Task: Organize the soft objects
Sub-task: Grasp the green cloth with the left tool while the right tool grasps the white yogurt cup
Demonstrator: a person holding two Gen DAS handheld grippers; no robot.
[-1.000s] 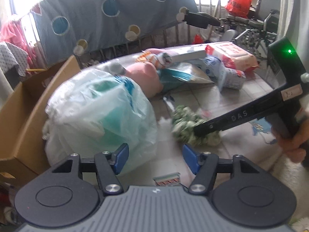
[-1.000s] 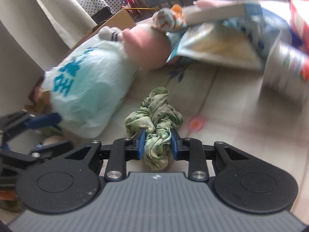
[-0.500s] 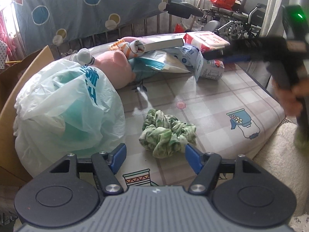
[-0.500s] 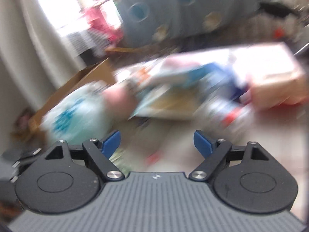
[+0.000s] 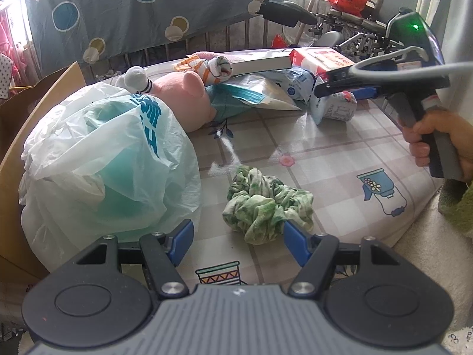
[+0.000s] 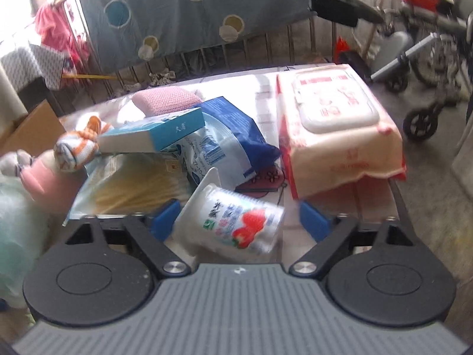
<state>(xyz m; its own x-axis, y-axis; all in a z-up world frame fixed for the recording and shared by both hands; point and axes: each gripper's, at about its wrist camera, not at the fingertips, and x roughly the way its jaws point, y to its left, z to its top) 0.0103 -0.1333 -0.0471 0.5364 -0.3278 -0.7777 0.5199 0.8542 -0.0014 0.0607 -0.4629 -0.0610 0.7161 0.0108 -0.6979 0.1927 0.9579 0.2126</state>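
While the left tongs (image 5: 236,241) stand apart with nothing between the blue pads, the green scrunchie (image 5: 266,204) lies loose on the checked bench (image 5: 340,159) just ahead of them, close to the right pad. To its left a white and teal plastic bag (image 5: 106,159) bulges against a cardboard box (image 5: 50,94). Behind the bag lies a pink plush toy (image 5: 189,100), and beyond that a knotted orange and white sock (image 5: 212,68) beside a flat blue box (image 6: 153,136). The right tongs (image 6: 236,222), held in a hand (image 5: 437,142), have just narrowed somewhat but remain parted; a white packet with a strawberry print (image 6: 233,222) sits between the pads, apparently untouched, though that view is blurred. Further back rest a blue pouch (image 6: 230,136) and a large pack of wet wipes (image 6: 337,136). A dotted blue sheet (image 5: 153,9) hangs over railings at the rear.
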